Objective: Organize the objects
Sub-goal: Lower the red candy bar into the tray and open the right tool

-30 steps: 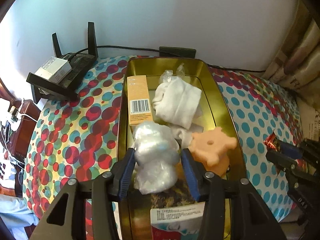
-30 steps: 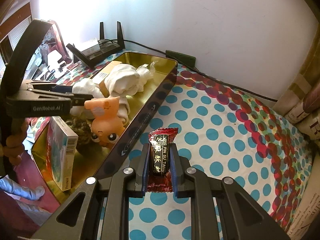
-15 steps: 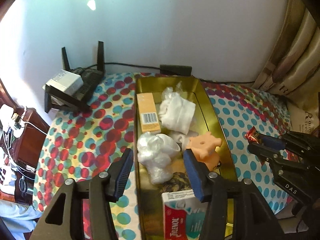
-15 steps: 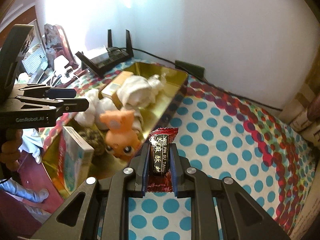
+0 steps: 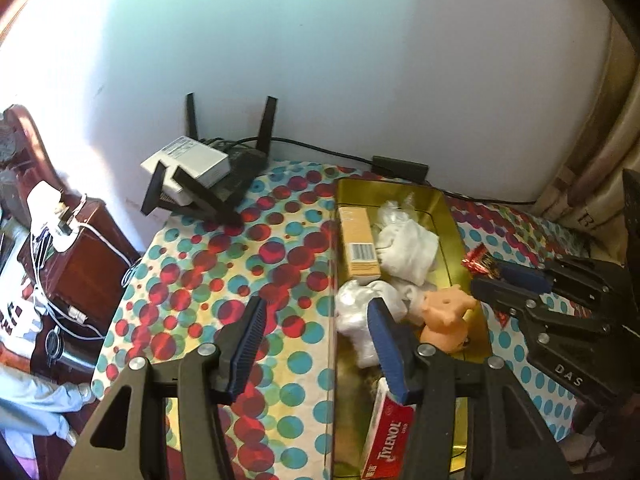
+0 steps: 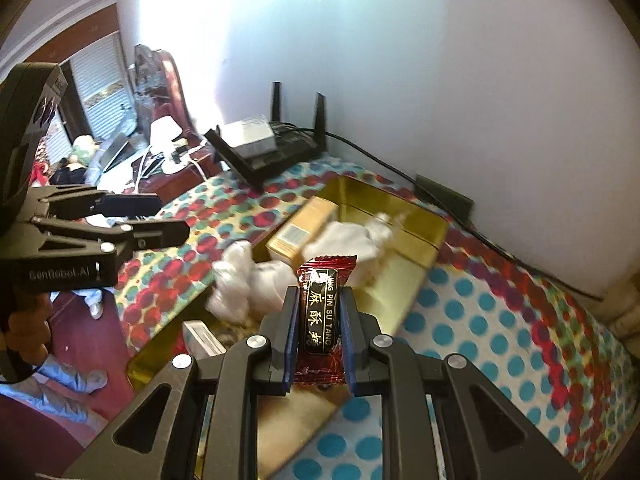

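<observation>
A gold metal tray lies on the polka-dot cloth and holds a tan box, white cloth, a crumpled clear plastic bag, an orange toy and a Tylenol box. My left gripper is open and empty, raised over the tray's left rim. My right gripper is shut on a red candy packet and holds it in the air above the tray. The packet also shows in the left wrist view.
A black router with a white box on it stands at the back left by the wall. A black adapter and cable lie behind the tray. A wooden side table with cables stands left. Curtains hang at the right.
My left gripper let go of the plastic bag, opened, and drew back up and to the left. My right gripper lifted the candy packet off the cloth and carried it over the tray.
</observation>
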